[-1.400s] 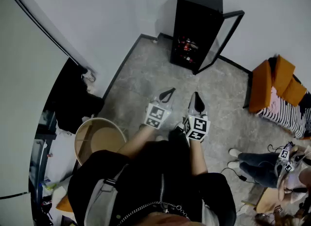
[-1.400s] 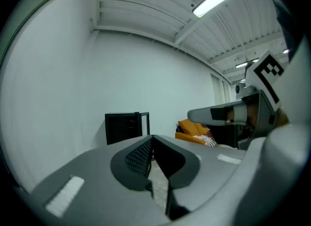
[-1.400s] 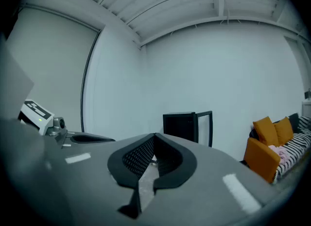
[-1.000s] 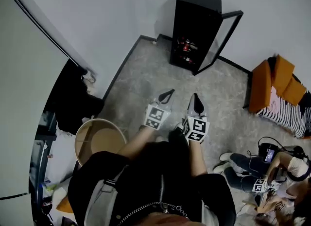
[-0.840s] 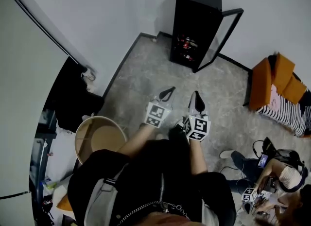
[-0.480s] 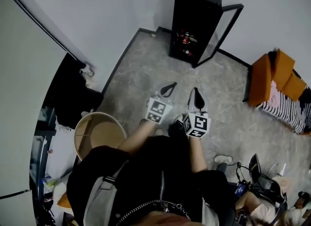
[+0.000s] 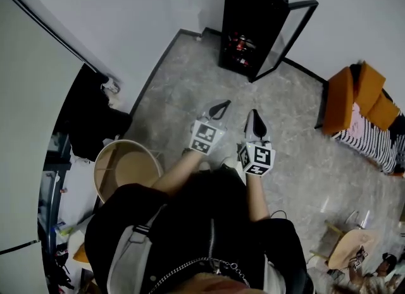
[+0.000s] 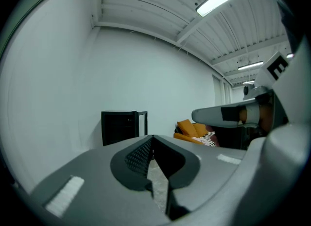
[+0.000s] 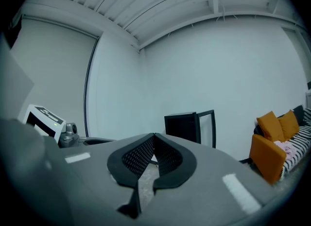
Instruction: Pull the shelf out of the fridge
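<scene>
A small black fridge (image 7: 253, 14) stands against the far wall with its glass door (image 7: 286, 36) swung open to the right. Red items (image 7: 239, 43) show on a shelf inside; the shelf itself is too small to make out. The fridge (image 8: 119, 127) also shows far ahead in the left gripper view, and the fridge (image 9: 187, 127) in the right gripper view. My left gripper (image 7: 219, 109) and right gripper (image 7: 255, 122) are held side by side in front of my body, well short of the fridge. Both are shut with nothing between the jaws.
A round beige stool (image 7: 125, 171) stands at my left beside dark clutter (image 7: 95, 122). An orange seat (image 7: 354, 100) with striped cloth (image 7: 380, 144) sits at the right wall. Another person (image 7: 361, 261) crouches low right. Grey stone floor (image 7: 202, 78) lies between me and the fridge.
I have stepped slightly towards the fridge with both grippers held together. The person at the lower right has moved further down and right.
</scene>
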The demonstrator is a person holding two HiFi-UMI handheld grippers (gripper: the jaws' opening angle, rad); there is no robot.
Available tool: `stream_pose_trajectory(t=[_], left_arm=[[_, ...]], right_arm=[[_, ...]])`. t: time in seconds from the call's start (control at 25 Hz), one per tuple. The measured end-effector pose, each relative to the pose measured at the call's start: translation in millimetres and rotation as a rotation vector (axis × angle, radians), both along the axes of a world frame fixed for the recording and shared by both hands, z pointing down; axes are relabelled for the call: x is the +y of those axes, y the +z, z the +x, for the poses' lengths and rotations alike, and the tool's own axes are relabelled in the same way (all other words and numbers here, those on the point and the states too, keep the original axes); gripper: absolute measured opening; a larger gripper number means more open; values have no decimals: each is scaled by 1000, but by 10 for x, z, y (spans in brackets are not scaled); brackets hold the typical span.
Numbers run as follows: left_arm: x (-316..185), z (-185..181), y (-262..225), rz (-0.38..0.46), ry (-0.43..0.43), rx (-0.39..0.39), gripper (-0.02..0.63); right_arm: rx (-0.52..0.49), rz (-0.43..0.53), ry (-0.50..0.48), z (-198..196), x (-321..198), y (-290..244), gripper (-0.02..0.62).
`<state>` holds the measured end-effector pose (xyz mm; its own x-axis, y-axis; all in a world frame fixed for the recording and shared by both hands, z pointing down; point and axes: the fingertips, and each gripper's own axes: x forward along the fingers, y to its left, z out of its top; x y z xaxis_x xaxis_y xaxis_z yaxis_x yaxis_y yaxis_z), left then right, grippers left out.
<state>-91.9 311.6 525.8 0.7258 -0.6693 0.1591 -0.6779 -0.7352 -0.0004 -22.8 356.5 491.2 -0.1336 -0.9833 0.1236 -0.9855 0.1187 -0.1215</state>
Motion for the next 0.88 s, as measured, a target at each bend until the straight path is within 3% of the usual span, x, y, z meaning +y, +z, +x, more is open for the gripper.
stream_pose_trajectory(t=[0.88], left_arm=[[-454,797,-36,-17,-68,-18,11]], right_arm=[[-45,2,-35,828,-497,-10,-3]])
